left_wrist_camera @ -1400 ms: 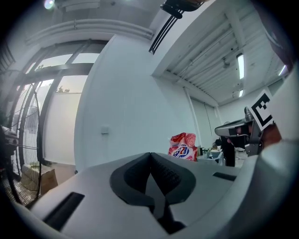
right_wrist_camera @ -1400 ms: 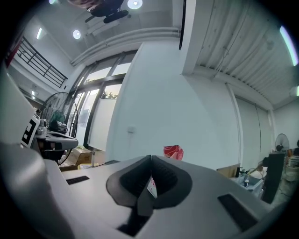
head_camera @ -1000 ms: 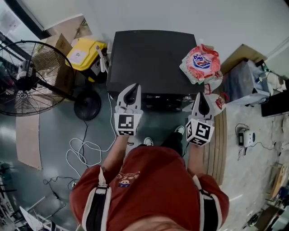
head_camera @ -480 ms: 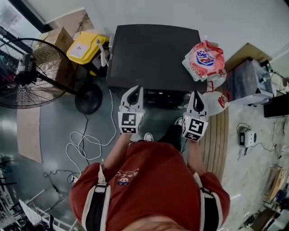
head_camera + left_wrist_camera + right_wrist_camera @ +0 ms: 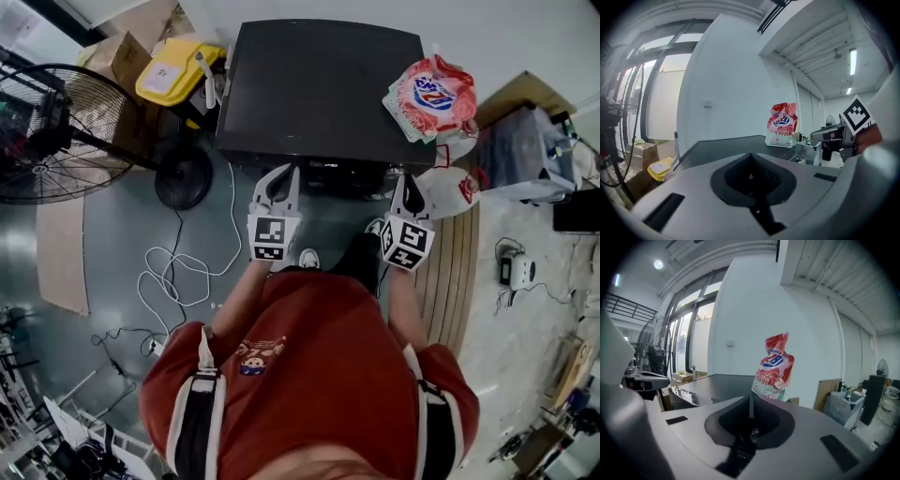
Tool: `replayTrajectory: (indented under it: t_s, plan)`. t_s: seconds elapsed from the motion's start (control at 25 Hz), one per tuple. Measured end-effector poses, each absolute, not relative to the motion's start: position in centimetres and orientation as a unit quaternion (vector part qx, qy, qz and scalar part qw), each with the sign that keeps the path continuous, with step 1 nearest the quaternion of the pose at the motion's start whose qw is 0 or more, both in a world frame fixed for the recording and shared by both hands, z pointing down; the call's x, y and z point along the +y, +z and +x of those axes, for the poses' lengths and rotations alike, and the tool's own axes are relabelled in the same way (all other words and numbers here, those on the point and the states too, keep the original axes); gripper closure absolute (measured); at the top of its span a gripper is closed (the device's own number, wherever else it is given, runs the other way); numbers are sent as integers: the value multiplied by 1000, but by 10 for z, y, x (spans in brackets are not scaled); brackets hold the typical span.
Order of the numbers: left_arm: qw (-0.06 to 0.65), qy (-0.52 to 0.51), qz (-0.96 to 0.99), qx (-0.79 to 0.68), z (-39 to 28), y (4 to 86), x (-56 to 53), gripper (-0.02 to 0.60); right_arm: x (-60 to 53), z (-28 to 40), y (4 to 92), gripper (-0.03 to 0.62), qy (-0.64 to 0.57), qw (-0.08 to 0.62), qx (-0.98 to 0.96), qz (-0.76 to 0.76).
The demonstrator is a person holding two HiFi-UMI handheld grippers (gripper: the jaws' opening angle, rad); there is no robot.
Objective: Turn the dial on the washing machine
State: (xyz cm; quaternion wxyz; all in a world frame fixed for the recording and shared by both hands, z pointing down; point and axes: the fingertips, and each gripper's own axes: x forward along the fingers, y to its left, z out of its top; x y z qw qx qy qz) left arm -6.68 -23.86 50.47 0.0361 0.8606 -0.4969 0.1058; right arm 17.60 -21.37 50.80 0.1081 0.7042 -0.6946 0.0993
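Note:
The black washing machine [image 5: 319, 84] fills the top middle of the head view, with its control strip [image 5: 328, 173] along the near front edge. I cannot make out the dial there. My left gripper [image 5: 286, 172] is shut and empty, its tips at the machine's front edge. My right gripper [image 5: 409, 180] hovers by the front right corner. Its jaws are opening, with only a thin slit between them and nothing in it. The left gripper view looks over the dark lid [image 5: 726, 145]. The right gripper view shows the same lid [image 5: 712, 383].
A red and white detergent bag [image 5: 431, 98] stands on the machine's right rear corner. A floor fan [image 5: 47, 131], a yellow container [image 5: 173, 70] and loose cables [image 5: 178, 281] lie left. Wooden boards [image 5: 455, 281] and a grey bin [image 5: 530, 155] are right.
Both grippers have moved forward to the machine's front edge, and the view has shifted closer to the machine. The right jaws now show a thin slit.

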Motion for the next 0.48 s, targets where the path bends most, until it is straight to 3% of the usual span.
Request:
replayTrajectory:
  t_s: [0.48]
  plan:
    - [76,132,856,-494,-46,543,-233,571,-228,200,593,404,221,109,-693,677]
